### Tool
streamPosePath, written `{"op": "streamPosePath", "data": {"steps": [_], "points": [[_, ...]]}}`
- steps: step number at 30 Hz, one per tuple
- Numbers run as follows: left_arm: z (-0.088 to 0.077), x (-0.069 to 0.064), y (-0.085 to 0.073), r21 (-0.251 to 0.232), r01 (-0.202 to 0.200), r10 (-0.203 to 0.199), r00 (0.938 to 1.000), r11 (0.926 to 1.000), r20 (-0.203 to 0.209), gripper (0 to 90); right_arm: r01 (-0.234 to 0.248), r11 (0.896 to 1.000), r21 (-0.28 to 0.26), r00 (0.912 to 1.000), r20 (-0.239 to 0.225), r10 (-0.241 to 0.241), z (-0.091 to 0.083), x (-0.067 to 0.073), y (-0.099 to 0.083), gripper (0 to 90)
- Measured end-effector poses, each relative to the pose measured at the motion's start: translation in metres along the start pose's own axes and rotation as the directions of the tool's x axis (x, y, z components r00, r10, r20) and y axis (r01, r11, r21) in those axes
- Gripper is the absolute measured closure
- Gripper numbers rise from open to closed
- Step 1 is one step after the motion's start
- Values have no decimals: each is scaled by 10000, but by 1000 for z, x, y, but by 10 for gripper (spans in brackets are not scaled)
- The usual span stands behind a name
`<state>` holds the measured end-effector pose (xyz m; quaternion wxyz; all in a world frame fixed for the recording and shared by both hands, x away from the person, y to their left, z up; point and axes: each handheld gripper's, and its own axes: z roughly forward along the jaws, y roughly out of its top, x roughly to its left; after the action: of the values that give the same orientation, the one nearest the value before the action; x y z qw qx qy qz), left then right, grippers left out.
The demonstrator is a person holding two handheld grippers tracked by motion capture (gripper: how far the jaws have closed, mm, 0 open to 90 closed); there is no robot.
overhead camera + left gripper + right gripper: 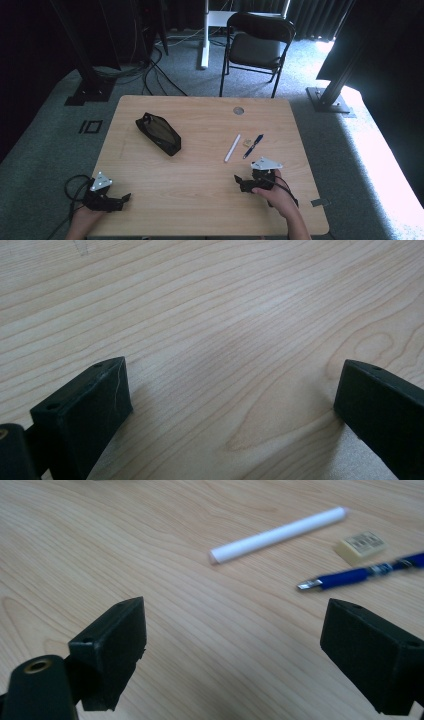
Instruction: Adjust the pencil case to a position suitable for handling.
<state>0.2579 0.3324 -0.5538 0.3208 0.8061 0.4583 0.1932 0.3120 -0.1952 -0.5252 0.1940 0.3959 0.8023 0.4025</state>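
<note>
From the right gripper [235,645], whose jaws are spread wide with nothing between them, the white stick [278,535] is found at about one o'clock, its long axis slanted toward two, well apart from the likewise spread left gripper [107,198].

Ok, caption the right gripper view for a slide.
Open right claw faces white stick, eraser and blue pen.

The high view looks forward and down from above the near edge, taking in the whole table [200,125] and floor beyond. Each gripper view rides low, close over the wood — the right one faces the white stick [278,535] and pen [360,575], also seen from above [232,148].
</note>
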Motion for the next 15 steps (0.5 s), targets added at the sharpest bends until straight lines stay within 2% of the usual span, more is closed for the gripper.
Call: {"op": "streamPosePath", "data": {"steps": [4,15], "points": [[0,0,0,0,0,0,10000,10000,-2,20,-9,10000,-70,9998,-194,8,7,5,7,110],[0,0,0,0,-2,2,10000,10000,-2,20,343,9991,-236,9966,-745,-360,30,27,28,111]]}}
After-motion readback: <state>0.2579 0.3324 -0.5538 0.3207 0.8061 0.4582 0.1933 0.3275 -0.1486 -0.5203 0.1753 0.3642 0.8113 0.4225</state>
